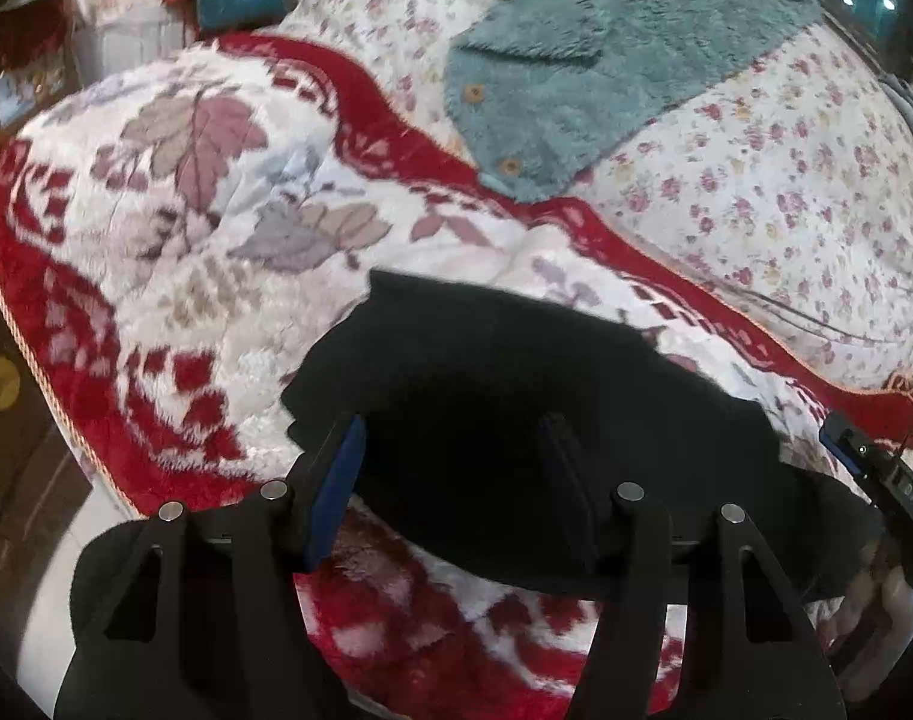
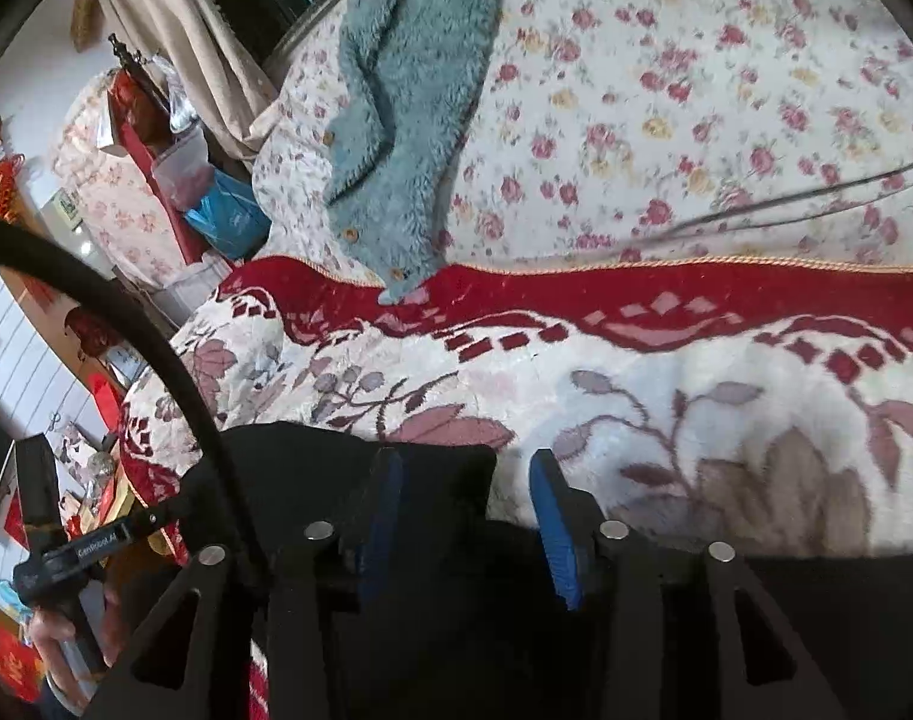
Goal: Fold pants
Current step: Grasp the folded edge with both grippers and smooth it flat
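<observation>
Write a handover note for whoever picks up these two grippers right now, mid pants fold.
Left gripper: jaws apart, black pants lying between and under the fingers; no clamp on the cloth visible.
Right gripper: jaws apart, poised over a corner of the pants, not gripping.
Pants: a dark, compact bundle at the near edge of the red and white floral blanket. How many folds are in is hard to read.
Nearby: teal fleece garment lies further back on the flowered quilt, apart from the pants.
Left: check the fold is even, flatten the edges, finish any remaining fold.
</observation>
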### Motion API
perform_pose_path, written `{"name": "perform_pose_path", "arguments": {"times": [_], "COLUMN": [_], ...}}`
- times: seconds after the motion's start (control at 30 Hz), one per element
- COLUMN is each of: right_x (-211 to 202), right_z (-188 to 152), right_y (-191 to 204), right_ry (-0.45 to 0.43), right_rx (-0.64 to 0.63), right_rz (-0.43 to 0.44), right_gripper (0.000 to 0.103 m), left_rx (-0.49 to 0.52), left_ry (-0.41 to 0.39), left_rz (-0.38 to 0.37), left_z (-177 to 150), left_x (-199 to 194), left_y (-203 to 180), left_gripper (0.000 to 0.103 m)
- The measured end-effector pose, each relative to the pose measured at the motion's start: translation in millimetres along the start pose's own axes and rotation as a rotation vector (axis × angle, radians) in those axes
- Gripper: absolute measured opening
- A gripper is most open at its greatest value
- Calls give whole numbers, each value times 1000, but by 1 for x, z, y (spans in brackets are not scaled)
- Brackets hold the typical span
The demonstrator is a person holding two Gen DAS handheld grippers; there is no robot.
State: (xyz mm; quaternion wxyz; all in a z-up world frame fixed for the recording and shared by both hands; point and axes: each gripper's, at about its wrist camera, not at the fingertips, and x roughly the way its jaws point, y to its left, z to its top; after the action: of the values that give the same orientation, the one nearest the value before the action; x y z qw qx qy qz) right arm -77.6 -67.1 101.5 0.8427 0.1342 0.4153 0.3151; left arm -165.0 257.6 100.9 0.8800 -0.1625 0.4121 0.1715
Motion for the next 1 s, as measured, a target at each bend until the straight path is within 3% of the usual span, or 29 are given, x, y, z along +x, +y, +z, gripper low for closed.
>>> {"name": "perform_pose_path", "arguments": {"times": [0.2, 0.57, 1.0], "right_x": [-26, -71, -121], "right_z": [-13, -34, -66], "right_y": [-8, -32, -89], "right_ry": [-31, -58, -84], "right_rx": [47, 70, 205], "right_rz": [1, -91, -199], "right_gripper": [47, 51, 52], "left_rx": [54, 153, 258], "left_ry": [-14, 1, 120], "left_rz": [-32, -123, -279], "left_z": [3, -6, -35], "left_x": [-7, -6, 13], "left_y": [-27, -88, -153], "left_gripper": [59, 59, 59]}}
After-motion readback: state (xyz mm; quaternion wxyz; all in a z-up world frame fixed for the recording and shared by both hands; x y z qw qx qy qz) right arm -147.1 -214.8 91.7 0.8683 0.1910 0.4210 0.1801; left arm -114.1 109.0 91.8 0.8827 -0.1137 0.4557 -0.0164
